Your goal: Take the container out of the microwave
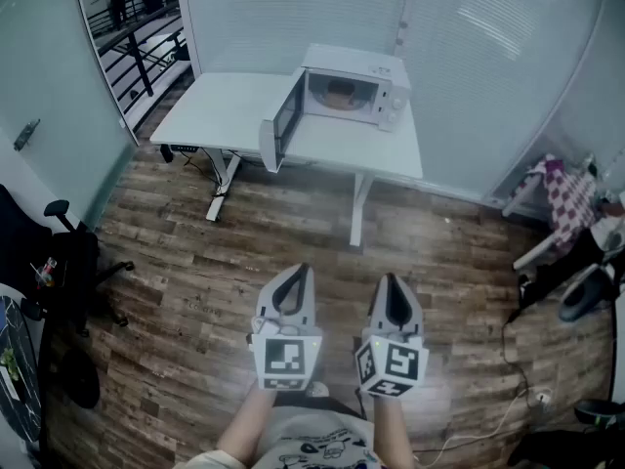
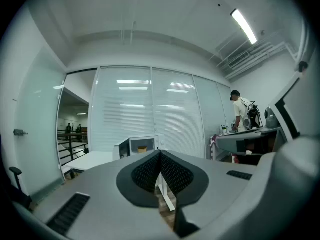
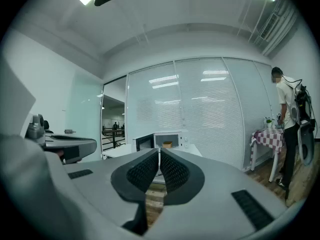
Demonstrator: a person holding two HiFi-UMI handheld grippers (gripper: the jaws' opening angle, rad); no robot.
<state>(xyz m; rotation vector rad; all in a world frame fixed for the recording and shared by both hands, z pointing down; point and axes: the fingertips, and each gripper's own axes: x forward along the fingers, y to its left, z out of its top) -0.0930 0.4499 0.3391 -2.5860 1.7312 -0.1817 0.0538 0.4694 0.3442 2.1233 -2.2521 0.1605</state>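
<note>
A white microwave (image 1: 356,86) stands on a white table (image 1: 220,115) across the room, its door (image 1: 284,123) swung open to the left. Inside it sits a small brownish container (image 1: 341,93), also seen as a tan container (image 2: 142,148) in the left gripper view and a tan container (image 3: 167,144) in the right gripper view. Low over the wood floor, well short of the table, my left gripper (image 1: 299,270) and right gripper (image 1: 390,279) point side by side toward the microwave. Both are shut with nothing between the jaws, as the left gripper (image 2: 160,154) and right gripper (image 3: 159,151) show in their own views.
Frosted glass walls stand behind the table. At the left are a black office chair (image 1: 59,252) and a doorway (image 1: 137,27). A checked cloth (image 1: 571,198), equipment and floor cables (image 1: 508,408) crowd the right side, where a person (image 3: 287,124) stands.
</note>
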